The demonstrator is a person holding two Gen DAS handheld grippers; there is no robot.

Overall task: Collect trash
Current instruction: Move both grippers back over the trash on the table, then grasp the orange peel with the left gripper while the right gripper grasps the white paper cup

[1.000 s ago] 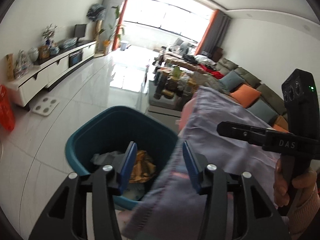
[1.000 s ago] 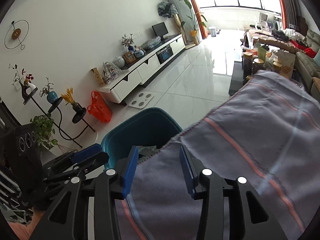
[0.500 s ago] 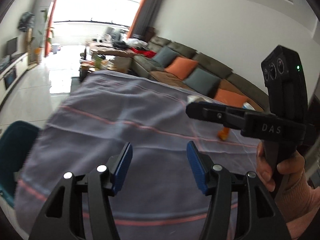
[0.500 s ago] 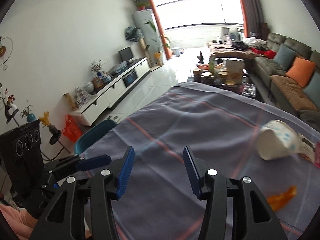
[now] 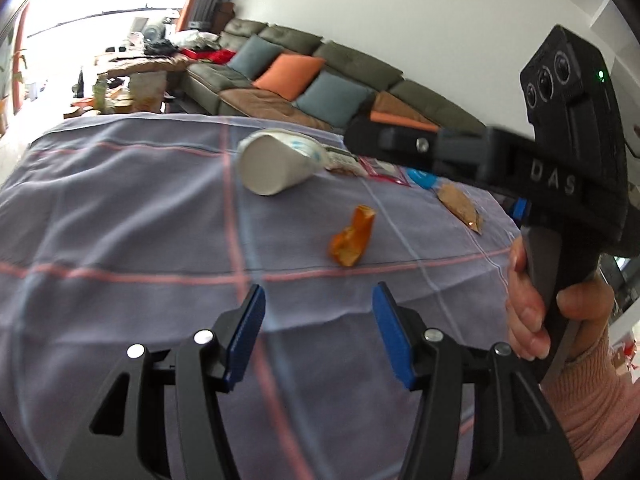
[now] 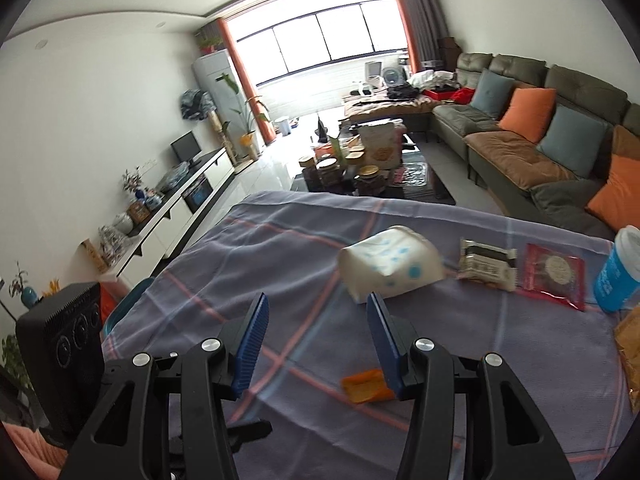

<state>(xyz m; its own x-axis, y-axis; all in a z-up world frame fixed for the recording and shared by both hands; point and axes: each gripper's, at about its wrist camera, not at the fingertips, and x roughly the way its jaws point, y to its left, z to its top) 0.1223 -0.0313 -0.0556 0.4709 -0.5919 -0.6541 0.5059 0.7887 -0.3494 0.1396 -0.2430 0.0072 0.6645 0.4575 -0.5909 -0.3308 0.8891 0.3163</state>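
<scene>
While both claws hang over the tabletop with its purple-grey checked cloth, each is half open and holds nothing. The left claw and the right claw have blue pads; the right one has just been opening. An orange peel lies near the middle of the cloth. Beyond it lies a tipped white paper cup, then wrappers. Behind the tabletop stands a green sofa.

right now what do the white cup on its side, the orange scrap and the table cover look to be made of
White cup: likely paper, matt, with blue printed dots and a thin rim.
Orange scrap: probably fruit peel, curled with torn edges; motion blur leaves it open.
Table cover: woven cloth, grey with pink stripes, softly wrinkled.
</scene>
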